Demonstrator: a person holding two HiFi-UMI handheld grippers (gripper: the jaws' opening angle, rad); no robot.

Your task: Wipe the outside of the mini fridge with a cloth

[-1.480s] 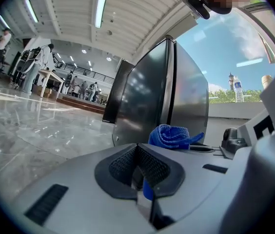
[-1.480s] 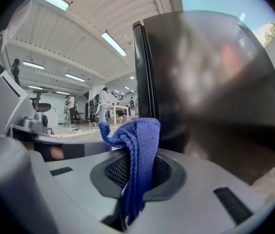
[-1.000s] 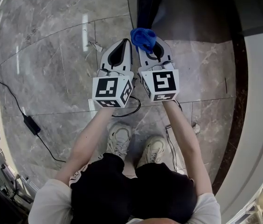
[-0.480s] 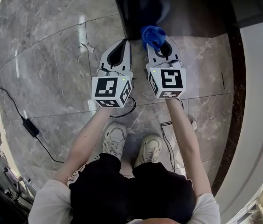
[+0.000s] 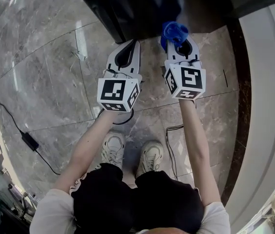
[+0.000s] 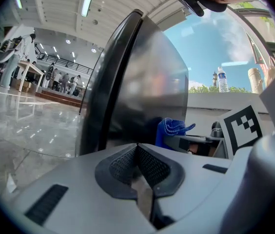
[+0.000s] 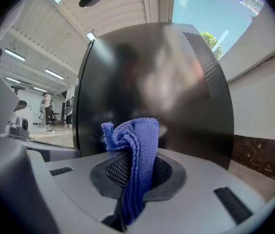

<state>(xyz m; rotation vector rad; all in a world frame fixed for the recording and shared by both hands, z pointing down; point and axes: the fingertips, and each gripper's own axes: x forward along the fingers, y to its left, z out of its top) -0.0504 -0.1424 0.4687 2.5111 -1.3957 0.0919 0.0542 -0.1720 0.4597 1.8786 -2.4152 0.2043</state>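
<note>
Closed in on fridge (image 5: 142,9) w/ cloth (image 5: 174,31) clamped in R gripper (image 5: 177,39), near its side. L gripper (image 6: 137,147) pressed together, empty. Wiping prob. next.

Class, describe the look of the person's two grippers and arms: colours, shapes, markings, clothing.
Both the left gripper and right gripper are pale grey plastic shells tapering to tongs lined with dark mesh pads. Each carries a white cube with black square markers. The arms are bare below short pale sleeves.

Fridge (image 5: 137,9), cable (image 5: 29,139) on marble floor (image 5: 40,72)
</note>
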